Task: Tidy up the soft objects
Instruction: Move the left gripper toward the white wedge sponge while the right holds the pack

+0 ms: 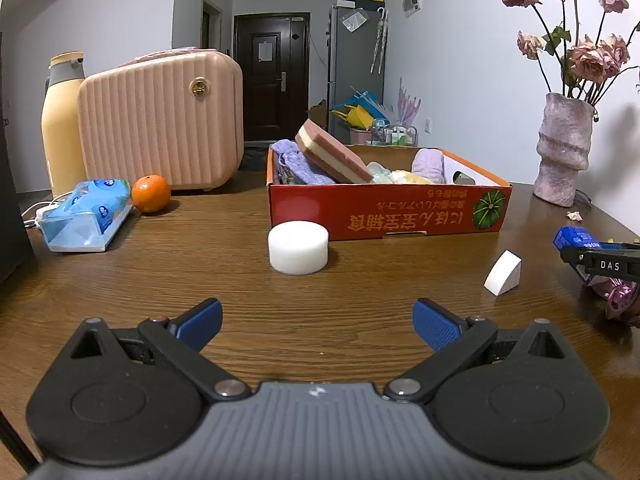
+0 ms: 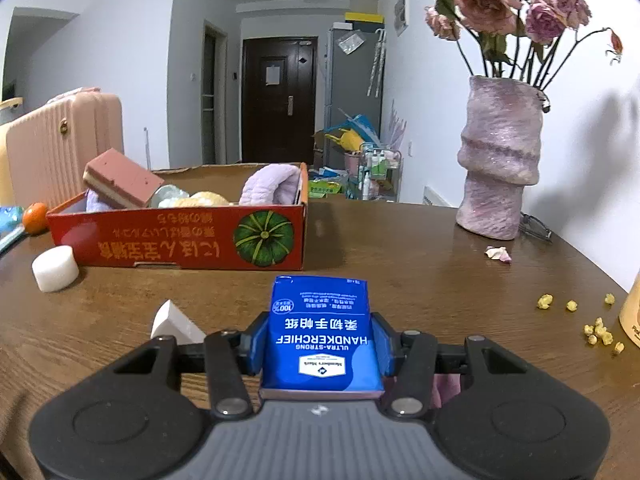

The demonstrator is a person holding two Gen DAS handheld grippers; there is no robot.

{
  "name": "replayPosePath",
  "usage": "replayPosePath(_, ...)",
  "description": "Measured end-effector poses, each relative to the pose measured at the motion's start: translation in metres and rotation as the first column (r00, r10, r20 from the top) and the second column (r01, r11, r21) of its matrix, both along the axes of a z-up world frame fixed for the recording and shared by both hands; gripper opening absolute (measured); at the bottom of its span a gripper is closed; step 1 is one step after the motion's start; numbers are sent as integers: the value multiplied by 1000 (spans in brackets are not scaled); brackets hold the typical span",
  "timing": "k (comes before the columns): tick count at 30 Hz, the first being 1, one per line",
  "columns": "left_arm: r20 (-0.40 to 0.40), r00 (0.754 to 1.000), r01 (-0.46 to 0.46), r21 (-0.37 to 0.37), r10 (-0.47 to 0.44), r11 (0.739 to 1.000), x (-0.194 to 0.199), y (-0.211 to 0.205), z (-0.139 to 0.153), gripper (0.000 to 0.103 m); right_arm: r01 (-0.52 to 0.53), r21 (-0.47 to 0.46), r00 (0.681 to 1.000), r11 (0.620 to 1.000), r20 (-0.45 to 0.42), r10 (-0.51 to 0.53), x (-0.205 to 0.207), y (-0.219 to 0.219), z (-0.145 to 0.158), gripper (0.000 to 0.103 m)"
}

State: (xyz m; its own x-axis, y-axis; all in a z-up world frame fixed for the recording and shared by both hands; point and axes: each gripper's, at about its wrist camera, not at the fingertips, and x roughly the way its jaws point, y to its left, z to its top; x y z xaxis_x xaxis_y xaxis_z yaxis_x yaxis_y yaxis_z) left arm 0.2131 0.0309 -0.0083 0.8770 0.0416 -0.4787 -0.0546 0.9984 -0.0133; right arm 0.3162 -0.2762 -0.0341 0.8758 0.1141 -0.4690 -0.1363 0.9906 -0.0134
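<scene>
My right gripper (image 2: pixel 320 344) is shut on a blue handkerchief tissue pack (image 2: pixel 320 332), held just above the wooden table (image 2: pixel 420 288); at the right edge of the left wrist view the pack (image 1: pixel 572 236) and that gripper (image 1: pixel 600 266) also show. My left gripper (image 1: pixel 318 324) stands open and empty over the table (image 1: pixel 320 312). Ahead of it lie a white round sponge (image 1: pixel 298 247) and a white wedge sponge (image 1: pixel 503 273). The red cardboard box (image 1: pixel 384 212) holds a pink layered sponge (image 1: pixel 334 152), purple cloths and pale soft items. In the right wrist view, box (image 2: pixel 180 240), round sponge (image 2: pixel 55 268) and wedge (image 2: pixel 176 324) lie to the left.
A pink case (image 1: pixel 160 120), a yellow bottle (image 1: pixel 62 124), an orange (image 1: pixel 151 193) and a blue wipes pack (image 1: pixel 88 214) stand at the left. A purple vase with dried roses (image 2: pixel 498 160) stands at the right, with a fallen petal (image 2: pixel 498 253) and yellow crumbs (image 2: pixel 596 328) nearby.
</scene>
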Motion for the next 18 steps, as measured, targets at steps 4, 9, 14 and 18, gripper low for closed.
replayPosePath(4,-3,1000,14,-1,-14,1000,6,-10,-1,103,16,7,1000,1000,8,-16,-1,-2,1,50)
replayPosePath(9,-16,999,43,5,-43,999,16,-30,-4,103,25,7,1000,1000,6,-25,0,-3,1,50)
replayPosePath(14,-27,997,70,6,-70,998,26,-51,-7,103,34,26,999,999,15,-35,-1,-7,3,50)
replayPosePath(18,-39,995,88,7,-88,996,35,-67,-9,103,28,26,999,999,19,-28,-2,-9,4,51)
